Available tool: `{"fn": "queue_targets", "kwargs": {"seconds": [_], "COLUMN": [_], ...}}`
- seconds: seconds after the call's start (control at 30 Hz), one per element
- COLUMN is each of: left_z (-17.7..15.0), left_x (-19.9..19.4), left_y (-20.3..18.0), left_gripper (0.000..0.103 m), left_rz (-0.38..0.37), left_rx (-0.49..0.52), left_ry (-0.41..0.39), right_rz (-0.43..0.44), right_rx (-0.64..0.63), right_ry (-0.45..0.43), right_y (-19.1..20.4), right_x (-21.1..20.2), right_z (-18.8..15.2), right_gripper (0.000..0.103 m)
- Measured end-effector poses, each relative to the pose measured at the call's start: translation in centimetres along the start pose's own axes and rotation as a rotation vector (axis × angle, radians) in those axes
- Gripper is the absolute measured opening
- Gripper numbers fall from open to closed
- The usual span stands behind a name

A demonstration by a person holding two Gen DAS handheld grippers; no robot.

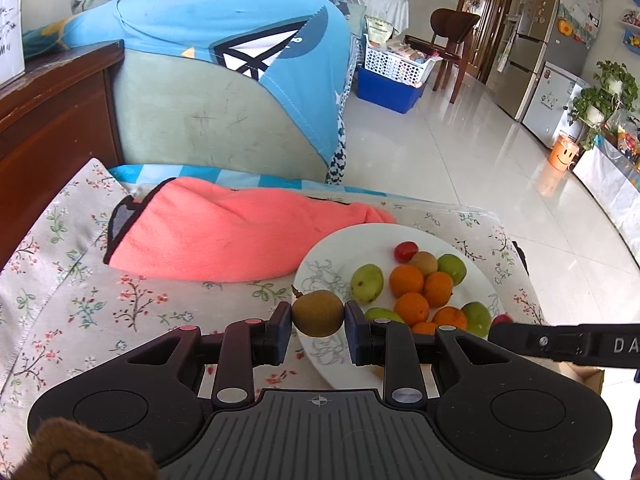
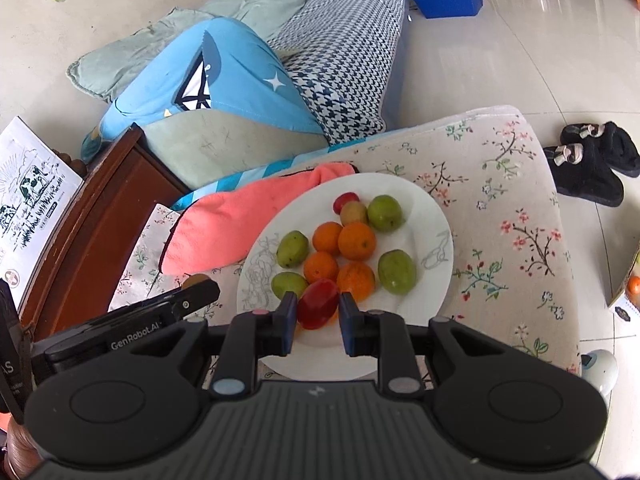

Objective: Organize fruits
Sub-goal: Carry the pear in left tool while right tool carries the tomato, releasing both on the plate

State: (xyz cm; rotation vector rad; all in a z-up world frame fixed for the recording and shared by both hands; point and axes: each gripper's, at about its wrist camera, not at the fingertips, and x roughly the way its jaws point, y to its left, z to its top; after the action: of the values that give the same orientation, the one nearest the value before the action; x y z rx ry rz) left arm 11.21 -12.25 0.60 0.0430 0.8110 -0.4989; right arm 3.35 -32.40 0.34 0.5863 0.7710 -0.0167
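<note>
Left gripper (image 1: 318, 314): jaws clamped on brown kiwi (image 1: 318, 313), at plate's (image 1: 320, 248) 8 o'clock rim.
Right gripper (image 2: 318, 312): jaws pinching red fruit (image 2: 317, 309), plate's 6 o'clock.
Risk: round skins may slip, dropped fruit scattering oranges (image 2: 356, 240).

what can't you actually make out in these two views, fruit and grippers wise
- Right wrist view: the brown fruit is mostly hidden behind the left gripper's finger.
- Left wrist view: the red fruit is mostly hidden behind the right gripper.
- Both views: the white plate's near rim is covered by the grippers.
</note>
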Motion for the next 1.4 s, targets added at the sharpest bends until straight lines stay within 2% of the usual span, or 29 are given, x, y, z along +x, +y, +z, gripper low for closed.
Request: {"fn": "queue_targets", "kwargs": {"seconds": [0.43, 0.5, 0.63, 0.73, 0.8, 1.03, 1.17, 1.4], "left_z": [0.3, 0.3, 0.5, 0.6, 0.7, 1.0, 1.1, 1.4], "left_x": [1.2, 1.3, 1.0, 0.6, 0.3, -0.3, -1.1, -2.6], "left_y": [-0.9, -0.9, -1.3, -1.4, -1.4, -1.6, -1.8, -1.4], "left_gripper": [0.026, 0.026, 0.030, 0.043, 0.058, 0.065, 0.073, 0.080], "left_rz": [0.005, 0.009, 0.026, 0.044, 0.067, 0.091, 0.104, 0.132], "left_rx": [-0.028, -0.032, -0.021, -0.019, -0.021, -0.010, 0.002, -0.003], "left_ry": [0.029, 0.034, 0.022, 0.014, 0.013, 0.037, 0.033, 0.029], "right_rz": [-0.043, -0.053, -0.055, -0.062, -0.073, -0.124, -0.144, -0.183], "right_rx": [0.029, 0.027, 0.051, 0.044, 0.031, -0.004, -0.011, -0.028], "right_ry": [0.023, 0.023, 0.015, 0.005, -0.003, -0.003, -0.020, -0.049], "right_y": [-0.7, -0.6, -0.8, -0.7, -0.5, 0.2, 0.8, 1.6], "right_x": [1.1, 1.3, 1.3, 1.1, 0.9, 0.6, -0.2, -1.8], "right_z": [-0.2, -0.3, -0.1, 0.0, 0.1, 0.3, 0.6, 0.9], "right_gripper": [0.023, 0.025, 0.027, 0.029, 0.032, 0.042, 0.059, 0.074]}}
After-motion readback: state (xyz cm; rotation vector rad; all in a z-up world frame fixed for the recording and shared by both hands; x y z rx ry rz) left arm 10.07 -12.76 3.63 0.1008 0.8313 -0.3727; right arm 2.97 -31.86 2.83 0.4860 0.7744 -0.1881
